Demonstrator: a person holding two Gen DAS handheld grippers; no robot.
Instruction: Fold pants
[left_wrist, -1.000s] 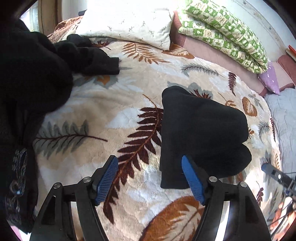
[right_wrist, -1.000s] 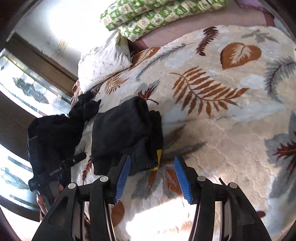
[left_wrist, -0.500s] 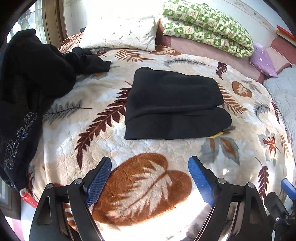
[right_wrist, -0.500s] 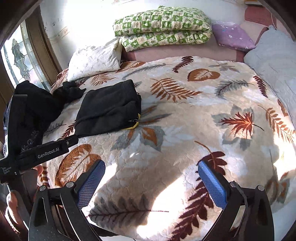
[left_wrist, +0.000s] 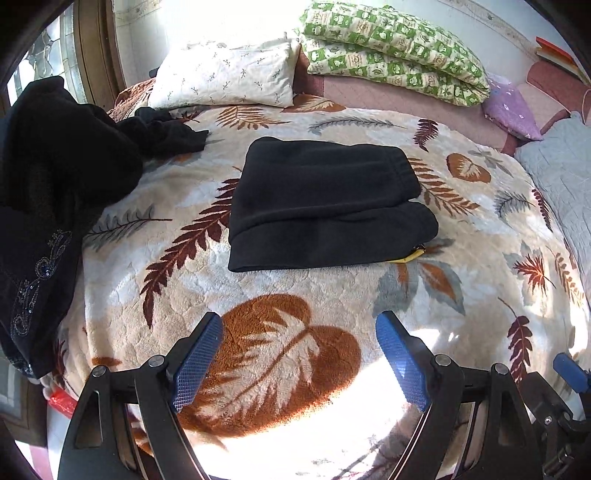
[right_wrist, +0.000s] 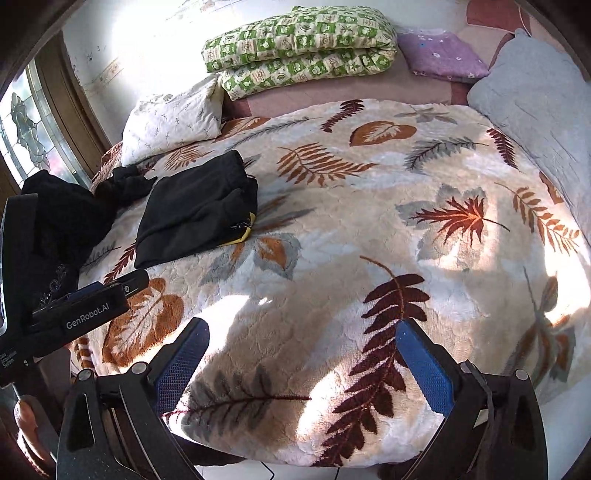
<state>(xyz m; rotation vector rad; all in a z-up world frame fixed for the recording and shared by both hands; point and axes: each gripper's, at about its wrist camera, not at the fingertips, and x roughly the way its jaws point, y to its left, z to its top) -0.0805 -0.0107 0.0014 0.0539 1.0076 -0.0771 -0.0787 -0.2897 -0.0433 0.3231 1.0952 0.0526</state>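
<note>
Black pants (left_wrist: 325, 206) lie folded in a compact rectangle on the leaf-print blanket (left_wrist: 280, 354), toward its left edge and nearer the pillow end (a bit of yellow shows at their right end). Left gripper (left_wrist: 299, 354) hangs over the near edge, jaws apart, nothing between them. Right gripper (right_wrist: 303, 365) is also wide apart and empty, well clear of the pants. A pile of dark clothes (left_wrist: 55, 177) is heaped on the left edge. White pillow (left_wrist: 225, 79) and green checked pillow (left_wrist: 395, 55) sit along the far edge.

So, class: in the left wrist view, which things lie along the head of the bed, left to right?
White pillow → green checked quilt → purple cushion → grey blanket.
</note>
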